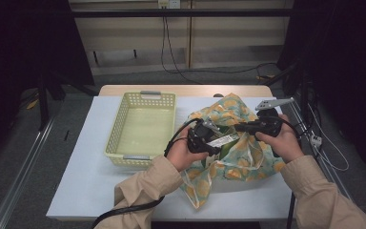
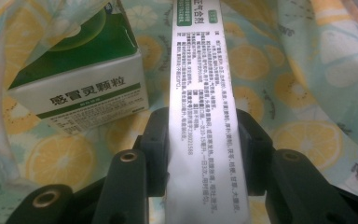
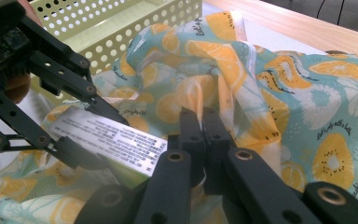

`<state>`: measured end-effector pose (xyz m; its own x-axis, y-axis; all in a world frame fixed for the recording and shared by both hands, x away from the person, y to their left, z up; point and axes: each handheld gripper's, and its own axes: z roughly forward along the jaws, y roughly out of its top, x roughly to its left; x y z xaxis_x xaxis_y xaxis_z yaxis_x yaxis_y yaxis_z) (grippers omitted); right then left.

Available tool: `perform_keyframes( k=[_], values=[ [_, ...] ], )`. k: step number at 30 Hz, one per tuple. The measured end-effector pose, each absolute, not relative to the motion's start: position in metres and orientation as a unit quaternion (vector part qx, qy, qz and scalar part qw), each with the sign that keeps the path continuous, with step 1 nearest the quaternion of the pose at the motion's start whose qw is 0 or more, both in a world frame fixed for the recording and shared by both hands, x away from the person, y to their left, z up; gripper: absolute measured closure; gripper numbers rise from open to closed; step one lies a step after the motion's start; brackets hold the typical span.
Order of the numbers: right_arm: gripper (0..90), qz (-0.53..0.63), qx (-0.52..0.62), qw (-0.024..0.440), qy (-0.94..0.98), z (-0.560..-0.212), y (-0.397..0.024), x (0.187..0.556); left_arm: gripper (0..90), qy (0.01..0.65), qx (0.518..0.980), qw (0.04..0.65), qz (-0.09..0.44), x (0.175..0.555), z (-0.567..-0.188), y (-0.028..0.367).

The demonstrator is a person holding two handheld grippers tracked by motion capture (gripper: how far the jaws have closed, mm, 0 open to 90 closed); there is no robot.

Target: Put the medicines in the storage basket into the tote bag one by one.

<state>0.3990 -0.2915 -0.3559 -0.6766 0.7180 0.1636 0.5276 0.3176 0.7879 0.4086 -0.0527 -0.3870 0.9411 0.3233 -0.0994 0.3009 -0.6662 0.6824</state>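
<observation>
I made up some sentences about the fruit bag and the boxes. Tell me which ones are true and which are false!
1. The left gripper holds a white box covered in small print. True.
2. The yellow basket is full of boxes. False: nothing lies in it.
3. The right gripper pinches the fruit-print bag. True.
4. The green and white box lies in the basket. False: it sits inside the bag.
5. The bag shows strawberries. False: oranges, lemons and kiwis.
</observation>
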Motion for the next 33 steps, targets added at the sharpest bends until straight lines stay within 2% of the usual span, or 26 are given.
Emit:
perform_keyframes(
  k=[27,29,30,32,33],
  values=[
    [89.8,0.444,0.387,0.106,0.801,-0.356,-0.293,0.402,61.3,0.185,0.894,0.407,0.035,0.424,-0.398,-0.090],
    [89.8,0.444,0.386,0.107,0.802,-0.356,-0.293,0.403,58.2,0.186,0.889,0.417,0.026,0.424,-0.401,-0.092],
    [89.9,0.443,0.386,0.107,0.802,-0.356,-0.292,0.402,51.2,0.187,0.889,0.417,0.028,0.424,-0.401,-0.093],
    [89.8,0.443,0.386,0.106,0.802,-0.357,-0.292,0.402,43.3,0.192,0.893,0.406,0.036,0.423,-0.400,-0.091],
    [89.8,0.443,0.385,0.106,0.803,-0.357,-0.293,0.401,38.7,0.189,0.890,0.415,0.016,0.423,-0.400,-0.090]
  ],
)
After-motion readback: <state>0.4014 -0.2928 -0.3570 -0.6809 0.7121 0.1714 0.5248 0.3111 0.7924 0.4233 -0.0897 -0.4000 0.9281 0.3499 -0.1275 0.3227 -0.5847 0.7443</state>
